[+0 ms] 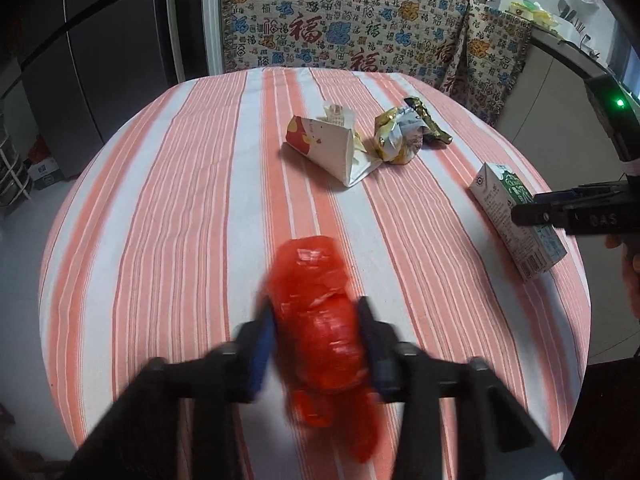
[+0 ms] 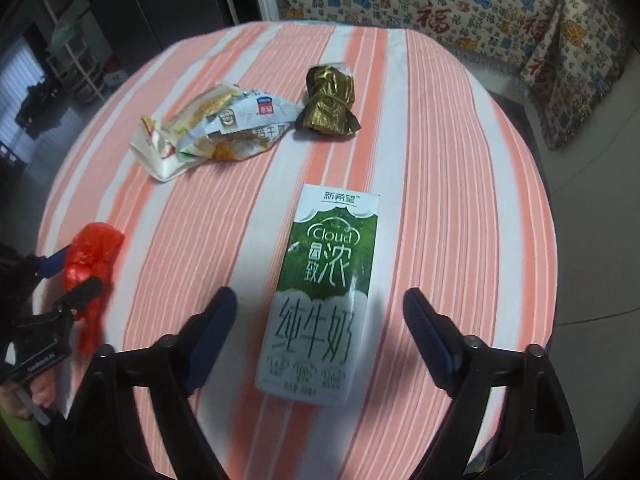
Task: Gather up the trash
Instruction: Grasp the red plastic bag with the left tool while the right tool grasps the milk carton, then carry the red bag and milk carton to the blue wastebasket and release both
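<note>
My left gripper [image 1: 316, 320] is shut on a crumpled red plastic bag [image 1: 316, 320], held just above the striped tablecloth [image 1: 180, 200]; it also shows in the right wrist view [image 2: 90, 258]. My right gripper [image 2: 320, 308] is open, its fingers either side of a green and white milk carton [image 2: 320, 292] lying flat on the cloth. The carton also shows in the left wrist view [image 1: 516, 216]. A flattened white paper carton [image 1: 328, 144], a crumpled yellow and silver wrapper [image 1: 396, 136] and a dark gold wrapper [image 2: 330, 100] lie farther back.
The table is round, with its edge close on the right [image 2: 548, 240]. A sofa under a patterned throw [image 1: 340, 20] stands behind the table. A dark cabinet [image 1: 100, 40] is at the back left.
</note>
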{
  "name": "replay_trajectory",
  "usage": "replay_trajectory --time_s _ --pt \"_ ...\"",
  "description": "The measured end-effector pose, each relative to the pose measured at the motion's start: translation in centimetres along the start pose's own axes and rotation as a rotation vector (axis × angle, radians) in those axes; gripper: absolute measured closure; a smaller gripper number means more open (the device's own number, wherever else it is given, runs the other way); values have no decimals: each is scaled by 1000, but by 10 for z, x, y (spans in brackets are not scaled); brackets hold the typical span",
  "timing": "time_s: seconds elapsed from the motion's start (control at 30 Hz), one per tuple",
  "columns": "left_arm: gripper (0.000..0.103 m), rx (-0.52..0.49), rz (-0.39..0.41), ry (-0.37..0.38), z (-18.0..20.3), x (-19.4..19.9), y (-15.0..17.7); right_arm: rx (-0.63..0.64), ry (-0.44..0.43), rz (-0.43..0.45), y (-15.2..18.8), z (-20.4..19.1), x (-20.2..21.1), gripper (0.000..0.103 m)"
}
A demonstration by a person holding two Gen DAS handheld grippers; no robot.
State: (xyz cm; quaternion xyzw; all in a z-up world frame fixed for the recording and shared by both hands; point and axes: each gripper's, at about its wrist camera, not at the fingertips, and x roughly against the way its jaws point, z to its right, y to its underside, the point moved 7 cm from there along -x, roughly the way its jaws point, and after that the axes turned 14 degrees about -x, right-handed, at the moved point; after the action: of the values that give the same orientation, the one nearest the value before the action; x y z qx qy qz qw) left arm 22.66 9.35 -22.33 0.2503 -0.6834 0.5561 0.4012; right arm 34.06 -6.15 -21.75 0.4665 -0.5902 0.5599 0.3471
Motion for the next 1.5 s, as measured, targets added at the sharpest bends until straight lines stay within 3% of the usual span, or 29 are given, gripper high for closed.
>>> replay_trajectory --time_s 0.03,0.23,0.4,0.57,0.73,0.87,1.13,1.5 --pt "70 -10 4 -4 1 1 -1 -7 3 4 0 1 2 52" --pt "73 -23 51 59 20 14 -9 10 -50 69 12 8 31 53" --pt "73 -53 94 146 63 26 -35 -25 -86 111 19 40 61 53" --pt "73 -140 130 255 140 33 -72 -120 -83 164 33 113 101 53" --pt "73 -240 141 353 235 21 -105 -243 -13 197 52 204 120 53" --pt "73 -312 137 419 311 6 -123 -348 22 194 67 267 119 53" --pt "73 -371 62 490 409 -53 -134 -498 7 171 89 345 92 53" --pt "71 -392 -3 499 453 -112 -141 -627 -42 148 109 396 52 53"
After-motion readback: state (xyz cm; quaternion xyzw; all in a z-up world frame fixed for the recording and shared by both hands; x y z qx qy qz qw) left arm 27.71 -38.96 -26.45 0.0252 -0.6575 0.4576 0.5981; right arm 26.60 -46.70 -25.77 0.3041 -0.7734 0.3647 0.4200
